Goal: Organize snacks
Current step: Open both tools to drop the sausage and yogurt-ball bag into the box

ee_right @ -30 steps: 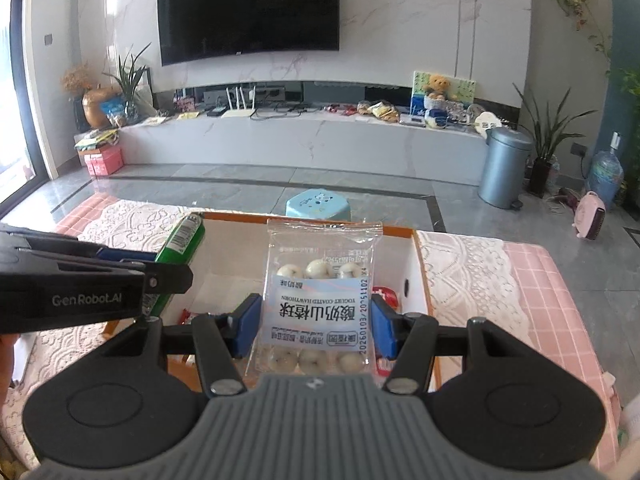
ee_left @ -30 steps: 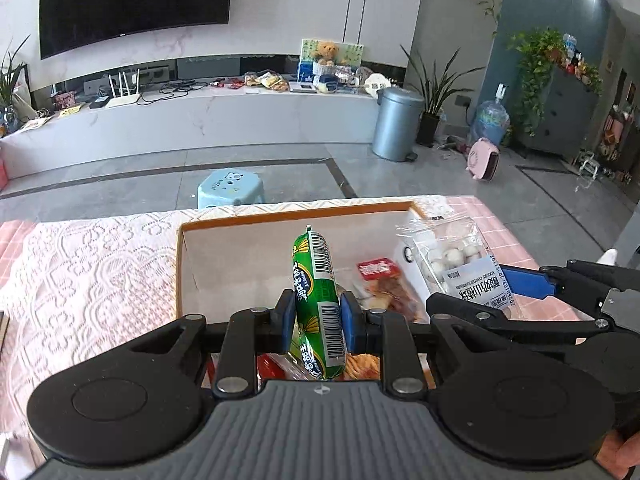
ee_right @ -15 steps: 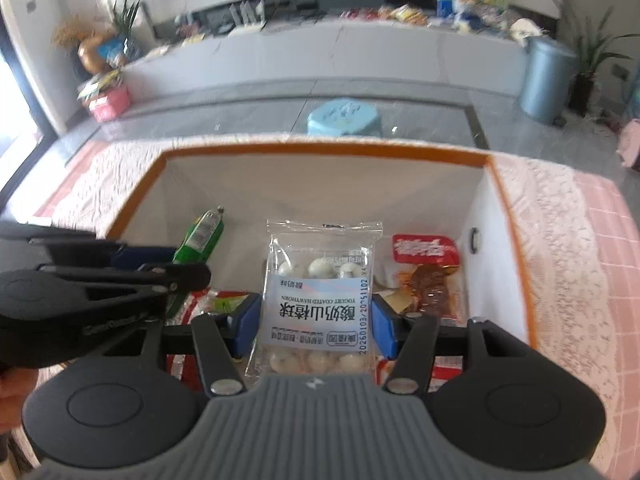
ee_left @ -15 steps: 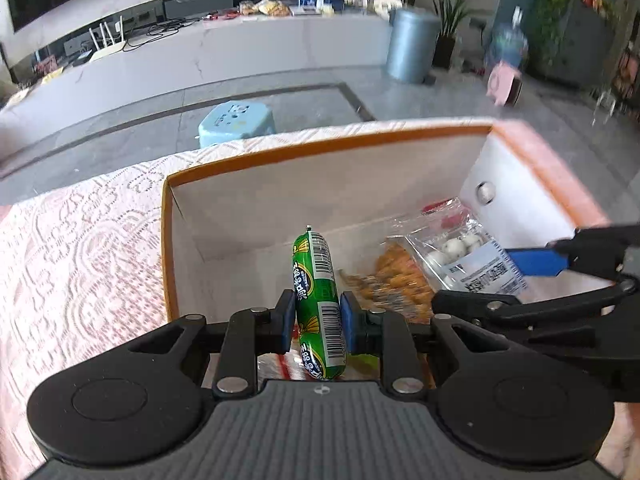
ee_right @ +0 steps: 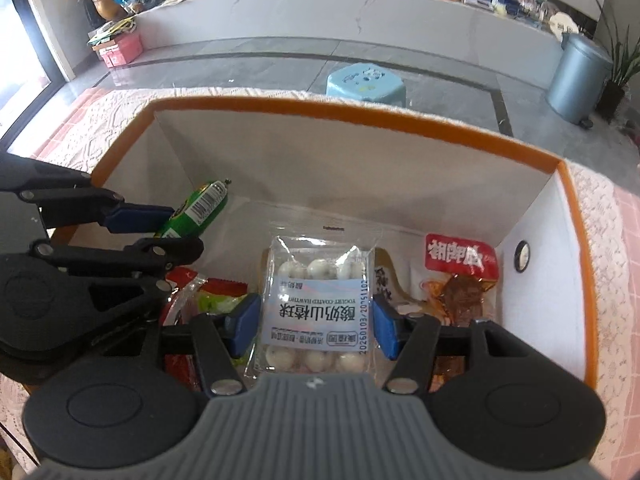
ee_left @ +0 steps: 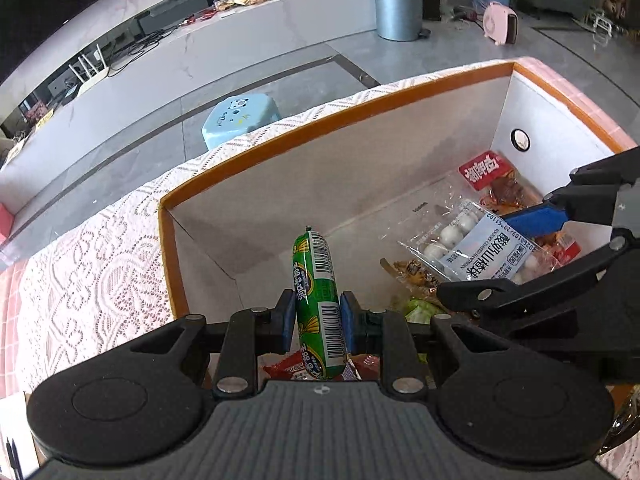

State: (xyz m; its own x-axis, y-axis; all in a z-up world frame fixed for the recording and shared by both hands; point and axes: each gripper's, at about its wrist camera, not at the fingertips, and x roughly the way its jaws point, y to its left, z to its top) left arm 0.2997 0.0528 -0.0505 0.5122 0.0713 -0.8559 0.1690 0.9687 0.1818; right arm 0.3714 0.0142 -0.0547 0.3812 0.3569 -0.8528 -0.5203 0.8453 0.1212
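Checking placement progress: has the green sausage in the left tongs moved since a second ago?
Yes. The green sausage, gripped in the left tongs, has come down and forward: before it stood above the orange-rimmed box; now it hangs inside its walls.

Green sausage (ee_left: 318, 304), hawthorn-ball packet (ee_right: 318, 312) above box (ee_right: 360, 120)

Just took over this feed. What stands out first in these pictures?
Two snacks are held over the orange-rimmed box: the left gripper pinches a green sausage, and the right gripper holds a clear bag of white balls. Below, a red-labelled packet lies near the box's right wall.
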